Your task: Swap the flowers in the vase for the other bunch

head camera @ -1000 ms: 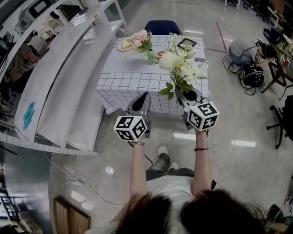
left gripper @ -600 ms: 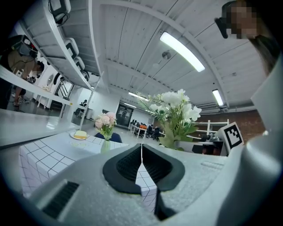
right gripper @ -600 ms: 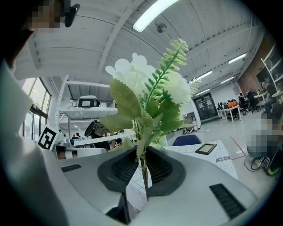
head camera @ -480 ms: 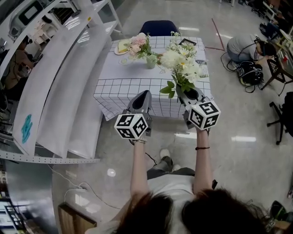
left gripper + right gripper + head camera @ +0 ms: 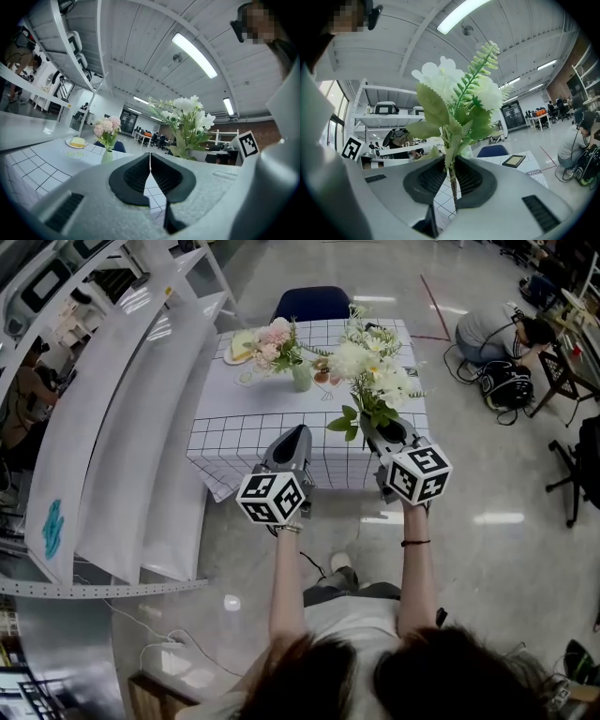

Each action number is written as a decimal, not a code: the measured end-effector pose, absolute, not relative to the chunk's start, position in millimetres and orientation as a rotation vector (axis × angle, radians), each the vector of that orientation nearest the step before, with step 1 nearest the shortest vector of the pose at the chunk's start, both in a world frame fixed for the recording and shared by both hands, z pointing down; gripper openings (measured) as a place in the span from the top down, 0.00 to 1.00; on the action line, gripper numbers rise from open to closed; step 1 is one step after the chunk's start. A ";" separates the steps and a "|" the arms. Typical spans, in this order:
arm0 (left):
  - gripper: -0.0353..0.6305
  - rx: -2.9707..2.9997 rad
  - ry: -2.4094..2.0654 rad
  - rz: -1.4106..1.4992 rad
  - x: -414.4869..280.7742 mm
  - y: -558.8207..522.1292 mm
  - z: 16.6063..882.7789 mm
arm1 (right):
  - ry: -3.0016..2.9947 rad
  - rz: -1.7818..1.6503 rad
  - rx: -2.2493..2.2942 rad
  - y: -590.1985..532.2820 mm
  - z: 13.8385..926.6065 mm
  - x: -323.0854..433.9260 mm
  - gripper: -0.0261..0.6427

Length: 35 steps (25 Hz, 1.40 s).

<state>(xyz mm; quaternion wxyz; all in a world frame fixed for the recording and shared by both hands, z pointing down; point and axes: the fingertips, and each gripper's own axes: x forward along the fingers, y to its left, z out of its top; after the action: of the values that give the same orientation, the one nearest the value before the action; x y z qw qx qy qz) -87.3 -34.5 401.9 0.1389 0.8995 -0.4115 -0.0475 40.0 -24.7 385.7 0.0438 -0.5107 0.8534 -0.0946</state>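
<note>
Stem of white bunch [image 5: 454, 93] clamped in right claw [image 5: 451, 164]; left claw [image 5: 150, 159] pressed together, empty; black-square markers on cubes [image 5: 416, 474].

— How does the left claw [image 5: 150, 173] stand?
— Its jaws are closed; the two dark pads meet along one thin line.
— And what is behind it?
— A tabletop [image 5: 33, 164] with a checked cloth. On it a pale green vase [image 5: 107, 156] stands upright, with pink flowers [image 5: 108, 127] inside. Left of the vase is a plate [image 5: 77, 143] with something yellow on it.
— Are there more flowers?
— Yes, a white bunch [image 5: 185, 117] with green leaves rises at the right, higher than the pink ones. Beside it a marker cube [image 5: 248, 144] shows. White shelves [image 5: 61, 51] run along the left side.
</note>
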 end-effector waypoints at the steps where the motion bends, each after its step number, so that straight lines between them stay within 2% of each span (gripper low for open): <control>1: 0.92 2.602 -1.184 -0.136 -86.7 -37.2 402.3 | 2.605 -0.293 -1.566 -27.1 386.1 40.5 0.88; 35: 0.92 2.561 -1.212 -0.177 -92.2 -111.3 415.5 | 2.551 -0.341 -1.539 -113.3 390.7 43.7 0.88</control>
<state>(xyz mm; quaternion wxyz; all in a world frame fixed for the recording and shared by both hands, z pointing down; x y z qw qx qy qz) -92.2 -111.3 415.5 0.1509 0.8918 -0.4221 -0.0617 43.7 -113.3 390.7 0.0713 -0.5120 0.8485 -0.1133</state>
